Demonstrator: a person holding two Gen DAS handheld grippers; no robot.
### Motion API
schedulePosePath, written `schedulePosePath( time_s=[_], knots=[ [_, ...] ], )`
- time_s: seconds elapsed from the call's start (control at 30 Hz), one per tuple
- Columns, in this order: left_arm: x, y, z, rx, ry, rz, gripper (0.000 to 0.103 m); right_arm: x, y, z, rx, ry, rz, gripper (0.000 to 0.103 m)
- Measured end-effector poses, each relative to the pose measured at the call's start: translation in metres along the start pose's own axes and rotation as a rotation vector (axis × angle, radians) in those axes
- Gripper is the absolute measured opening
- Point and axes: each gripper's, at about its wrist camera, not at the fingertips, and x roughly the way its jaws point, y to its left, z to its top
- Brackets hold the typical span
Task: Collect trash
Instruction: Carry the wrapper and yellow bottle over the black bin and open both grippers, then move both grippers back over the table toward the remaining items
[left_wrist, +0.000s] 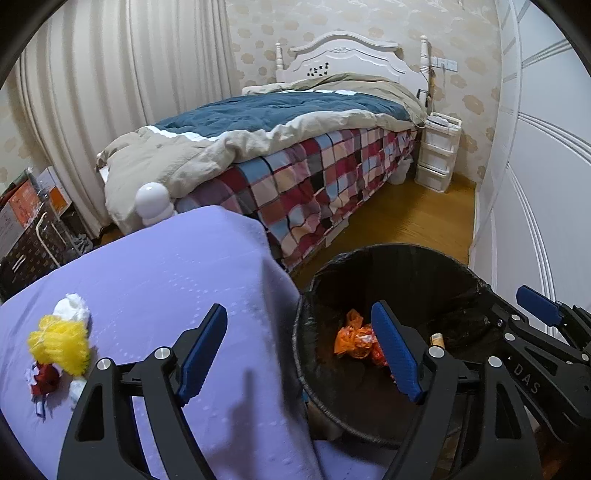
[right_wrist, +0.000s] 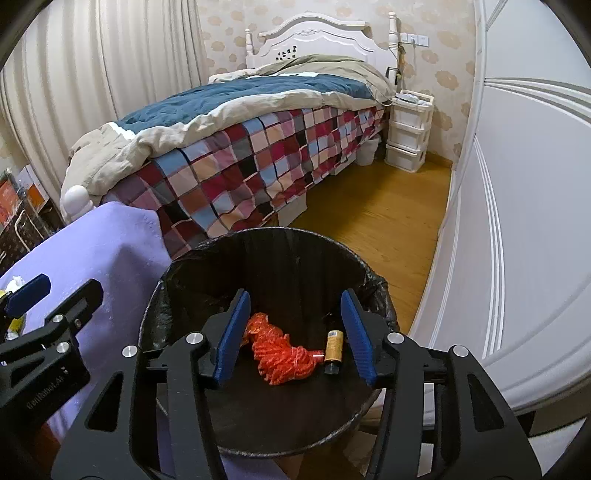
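Note:
A black-lined trash bin (left_wrist: 399, 258) (right_wrist: 184, 273) stands beside a table under a purple cloth (left_wrist: 155, 280) (right_wrist: 110, 240). Inside it lie an orange net bag (left_wrist: 352, 338) (right_wrist: 280, 354) and a small gold battery (right_wrist: 333, 347) (left_wrist: 437, 339). On the cloth at the left lie a yellow foam net (left_wrist: 61, 343), a white tissue wad (left_wrist: 74, 304) and a red scrap (left_wrist: 44, 380). My left gripper (left_wrist: 299, 350) is open and empty over the cloth's edge and the bin rim. My right gripper (right_wrist: 293, 336) is open and empty above the bin.
A bed (left_wrist: 295, 155) with a plaid cover and blue-beige duvet stands behind. A white drawer unit (left_wrist: 437, 151) sits by the headboard. White wardrobe doors (right_wrist: 517, 221) line the right side. Wood floor (right_wrist: 376, 218) runs between. Boxes (left_wrist: 22, 218) stand at the far left.

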Motion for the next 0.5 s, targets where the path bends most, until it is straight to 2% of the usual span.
schedulePosePath(
  time_s=[0.07, 0.5],
  knots=[
    [-0.004, 0.007, -0.001, -0.01, -0.001, 0.006, 0.078, -0.003, 0.003, -0.002, -0.003, -0.001, 0.001, 0.056],
    [-0.048, 0.069, -0.04, -0.073, 0.003, 0.1, 0.078, -0.036, 0.061, -0.03, -0.077, 0.014, 0.1, 0.057]
  ],
)
